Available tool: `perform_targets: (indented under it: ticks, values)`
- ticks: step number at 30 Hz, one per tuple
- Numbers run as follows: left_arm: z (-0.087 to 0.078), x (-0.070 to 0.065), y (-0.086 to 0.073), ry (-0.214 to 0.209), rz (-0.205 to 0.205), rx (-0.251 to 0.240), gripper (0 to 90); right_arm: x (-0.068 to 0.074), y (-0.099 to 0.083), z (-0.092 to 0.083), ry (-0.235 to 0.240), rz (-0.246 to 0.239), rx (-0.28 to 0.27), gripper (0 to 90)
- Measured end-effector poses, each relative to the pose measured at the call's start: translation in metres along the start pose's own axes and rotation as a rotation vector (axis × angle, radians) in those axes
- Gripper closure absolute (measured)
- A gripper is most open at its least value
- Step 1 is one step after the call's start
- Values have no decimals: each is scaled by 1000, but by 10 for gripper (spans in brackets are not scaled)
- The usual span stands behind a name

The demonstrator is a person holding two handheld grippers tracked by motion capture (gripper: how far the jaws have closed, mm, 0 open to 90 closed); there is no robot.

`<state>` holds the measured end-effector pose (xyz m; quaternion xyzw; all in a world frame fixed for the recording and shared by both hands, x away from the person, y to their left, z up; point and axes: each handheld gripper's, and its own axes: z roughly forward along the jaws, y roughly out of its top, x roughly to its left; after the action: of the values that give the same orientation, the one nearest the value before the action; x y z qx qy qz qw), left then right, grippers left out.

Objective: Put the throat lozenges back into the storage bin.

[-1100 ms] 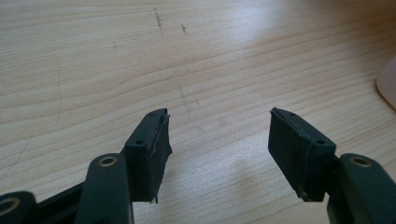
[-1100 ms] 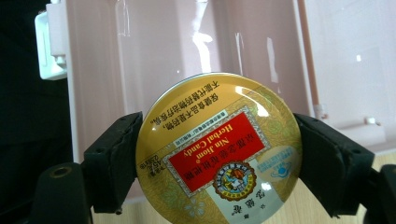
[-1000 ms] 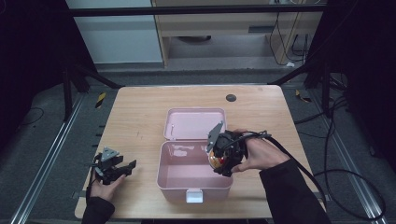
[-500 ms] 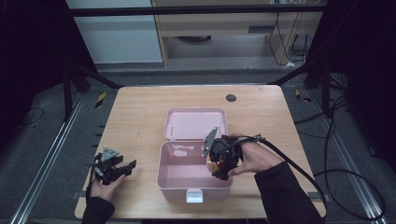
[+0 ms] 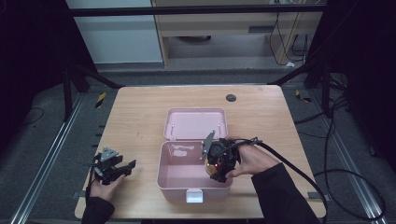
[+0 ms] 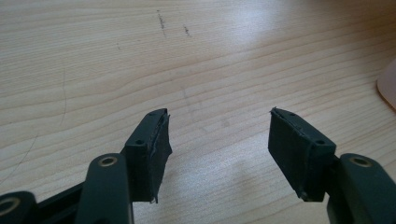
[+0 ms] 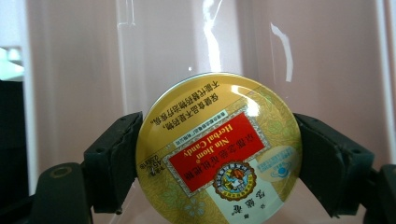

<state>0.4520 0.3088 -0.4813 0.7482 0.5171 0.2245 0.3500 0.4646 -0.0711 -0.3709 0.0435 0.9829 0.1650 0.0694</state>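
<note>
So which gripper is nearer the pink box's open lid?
Right. The right gripper, clamping a round candy tin, is over the pink box, just in front of its lid. The left gripper rests open on the table, well left of the box.

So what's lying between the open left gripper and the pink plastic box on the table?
Nothing: in the high view, bare wooden table separates the left gripper from the pink plastic box.

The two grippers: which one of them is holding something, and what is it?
The right gripper, over the open pink box, clamps a round yellow candy tin between its jaws. The left gripper is open over the bare wooden table.
</note>
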Motion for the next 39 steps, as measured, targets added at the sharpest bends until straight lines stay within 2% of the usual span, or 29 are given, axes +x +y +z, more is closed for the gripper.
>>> perform_targets:
  ticks: [6,19,25,29,39]
  values:
    - [0,0,0,1,0,0,380,1,-3,11,9,-8,26,207]
    - [0,1,0,1,-1,0,380,-1,-2,22,24,-1,59,206]
    - [0,1,0,2,-2,0,381,-4,-8,29,52,30,52,206]
    - [0,1,0,2,-2,0,381,-5,-8,29,50,30,43,205]
    - [0,2,0,3,-4,2,380,-6,-9,31,58,46,71,153]
